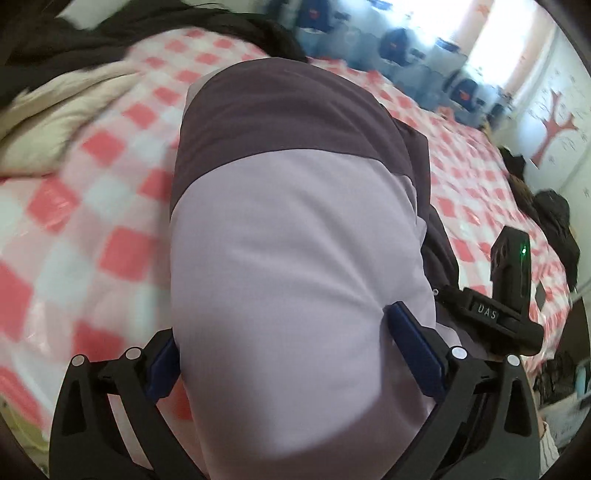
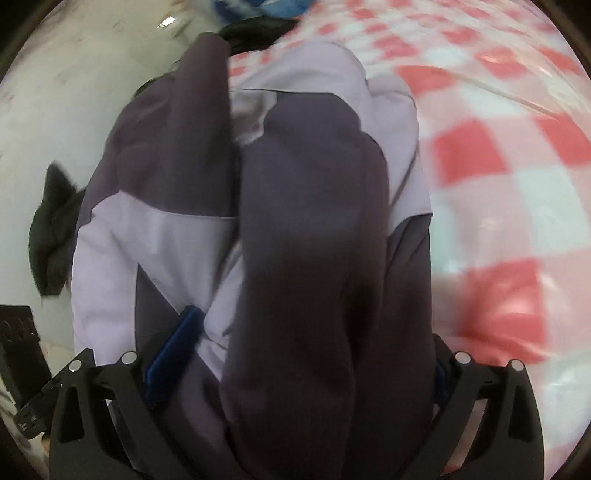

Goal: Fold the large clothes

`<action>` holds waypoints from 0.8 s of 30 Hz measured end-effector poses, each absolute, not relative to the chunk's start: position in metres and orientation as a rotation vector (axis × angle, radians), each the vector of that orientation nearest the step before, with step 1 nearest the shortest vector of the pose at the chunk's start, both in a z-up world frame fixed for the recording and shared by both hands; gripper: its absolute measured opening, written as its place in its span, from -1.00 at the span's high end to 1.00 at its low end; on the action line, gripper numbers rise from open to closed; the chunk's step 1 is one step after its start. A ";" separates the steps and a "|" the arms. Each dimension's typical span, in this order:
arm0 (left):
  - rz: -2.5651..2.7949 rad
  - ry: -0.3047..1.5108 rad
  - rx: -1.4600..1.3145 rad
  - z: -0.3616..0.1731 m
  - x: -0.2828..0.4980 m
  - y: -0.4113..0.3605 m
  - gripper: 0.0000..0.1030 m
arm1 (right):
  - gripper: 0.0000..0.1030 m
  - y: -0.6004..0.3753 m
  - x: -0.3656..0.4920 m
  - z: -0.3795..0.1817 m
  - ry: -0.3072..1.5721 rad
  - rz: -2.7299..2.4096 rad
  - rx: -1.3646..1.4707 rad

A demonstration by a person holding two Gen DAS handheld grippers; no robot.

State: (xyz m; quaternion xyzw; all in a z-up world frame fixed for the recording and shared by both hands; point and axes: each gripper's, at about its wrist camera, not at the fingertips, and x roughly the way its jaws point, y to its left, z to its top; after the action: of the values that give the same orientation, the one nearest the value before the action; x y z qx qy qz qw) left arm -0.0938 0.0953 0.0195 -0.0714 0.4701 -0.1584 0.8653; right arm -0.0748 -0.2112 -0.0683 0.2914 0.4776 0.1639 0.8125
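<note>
A large jacket in pale lilac and dark purple (image 1: pixel 291 240) lies folded in a bundle over the pink-and-white checked cloth (image 1: pixel 103 206). My left gripper (image 1: pixel 284 354) has its blue pads (image 1: pixel 413 343) spread wide around the lilac bulk, with the fabric filling the gap. The right gripper's black body (image 1: pixel 509 295) shows just right of the jacket. In the right wrist view the jacket (image 2: pixel 306 236) fills the centre. My right gripper (image 2: pixel 306 350) has its jaws wide around the dark purple fold; the left blue pad (image 2: pixel 177 343) shows, the right one is mostly hidden by fabric.
A cream garment (image 1: pixel 62 122) and a dark garment (image 1: pixel 92 33) lie at the far left of the cloth. More dark clothes (image 1: pixel 554 221) lie at its right edge. The white floor (image 2: pixel 74 92) with a black cloth (image 2: pixel 51 229) lies left of the table edge.
</note>
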 end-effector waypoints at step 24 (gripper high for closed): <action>-0.277 0.830 0.046 0.025 -0.063 0.071 -0.87 | -0.89 -0.160 0.032 0.054 0.876 0.221 0.114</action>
State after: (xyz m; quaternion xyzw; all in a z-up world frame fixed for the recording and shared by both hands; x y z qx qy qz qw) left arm -0.0628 0.0711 0.0247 0.0222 0.4018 -0.1343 0.9056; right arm 0.0323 -0.1602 0.0538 0.0550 0.4231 0.1070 0.8981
